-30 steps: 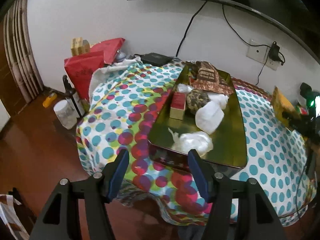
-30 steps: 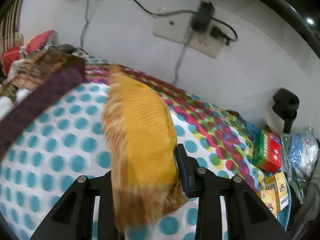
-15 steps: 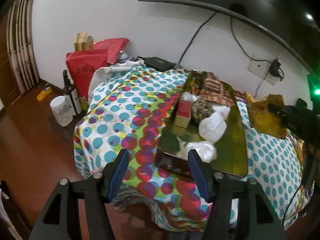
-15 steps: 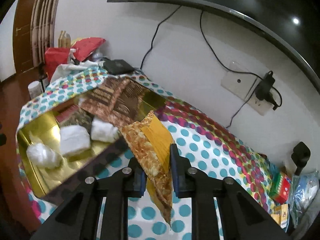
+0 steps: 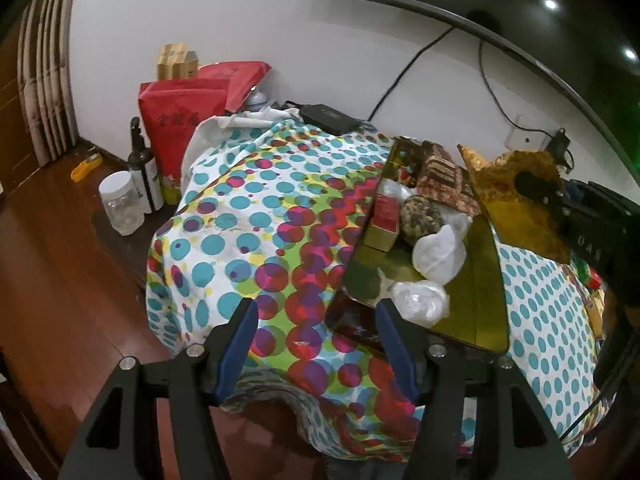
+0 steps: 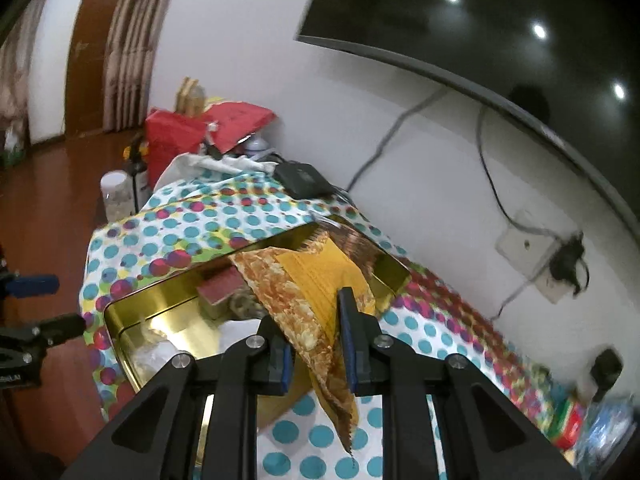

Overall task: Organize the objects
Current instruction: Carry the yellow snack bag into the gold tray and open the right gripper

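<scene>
Gold tin [image 5: 482, 280] with wrapped bundles [image 5: 438, 254], small red box [image 5: 385, 216].

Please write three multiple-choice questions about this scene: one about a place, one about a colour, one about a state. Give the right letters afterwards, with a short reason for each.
1. Where does the small red and gold carton lie?
A. inside the gold metal tin
B. on the wooden floor
C. on top of the flat black box by the wall

2. What colour is the tall paper bag standing left of the table?
A. blue
B. red
C. white

3. What is the state of the right gripper?
A. open and empty
B. shut on a white plastic bag
C. shut on the orange and yellow snack packet

Answers:
1. A, the carton rests among the wrapped items within the tin's walls.
2. B, the bag is plainly red in both views.
3. C, the blue pads press the packet from both sides, holding it above the tin.
</scene>
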Tool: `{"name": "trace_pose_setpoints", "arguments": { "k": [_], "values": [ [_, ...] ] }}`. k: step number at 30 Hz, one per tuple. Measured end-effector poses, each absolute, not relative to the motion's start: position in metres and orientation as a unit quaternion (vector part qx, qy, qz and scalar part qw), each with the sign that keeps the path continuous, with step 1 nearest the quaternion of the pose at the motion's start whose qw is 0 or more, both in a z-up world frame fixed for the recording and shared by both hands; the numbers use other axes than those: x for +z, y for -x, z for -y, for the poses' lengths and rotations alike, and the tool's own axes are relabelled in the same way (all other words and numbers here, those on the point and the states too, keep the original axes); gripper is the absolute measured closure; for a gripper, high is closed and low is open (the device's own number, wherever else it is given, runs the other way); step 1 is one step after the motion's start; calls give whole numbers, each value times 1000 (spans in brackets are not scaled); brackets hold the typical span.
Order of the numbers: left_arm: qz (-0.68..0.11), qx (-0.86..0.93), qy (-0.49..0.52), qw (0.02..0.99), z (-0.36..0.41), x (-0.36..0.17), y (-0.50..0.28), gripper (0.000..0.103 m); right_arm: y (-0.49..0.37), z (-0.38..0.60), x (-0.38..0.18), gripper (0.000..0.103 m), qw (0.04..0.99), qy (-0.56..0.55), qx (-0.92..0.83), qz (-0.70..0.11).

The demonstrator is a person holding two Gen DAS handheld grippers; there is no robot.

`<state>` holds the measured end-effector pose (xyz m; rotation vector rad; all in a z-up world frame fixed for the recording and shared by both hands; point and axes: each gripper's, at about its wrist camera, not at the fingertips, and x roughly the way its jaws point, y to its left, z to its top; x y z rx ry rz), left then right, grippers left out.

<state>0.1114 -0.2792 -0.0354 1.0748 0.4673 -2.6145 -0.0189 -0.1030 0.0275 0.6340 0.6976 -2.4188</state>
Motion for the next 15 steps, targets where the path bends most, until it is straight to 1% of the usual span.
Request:
{"name": "trace_pose_setpoints", "arguments": {
  "k": [5,10,14,15],
  "values": [
    [-176,-902,-371,136,286,-36,-113,40,6,124,16,88,287,-232,-884,-286],
    [-180,-899,-372,142,288,-37,-114,40,-5,138,4,88,302,-241,-875,-292],
    [-181,-898,-375,145,289,-39,-114,40,-8,142,-2,80,325,-264,-866,-274],
    [-184,-897,-376,144,290,-40,-113,40,-9,141,-3,76,331,-270,-864,-266]
  ]
}}
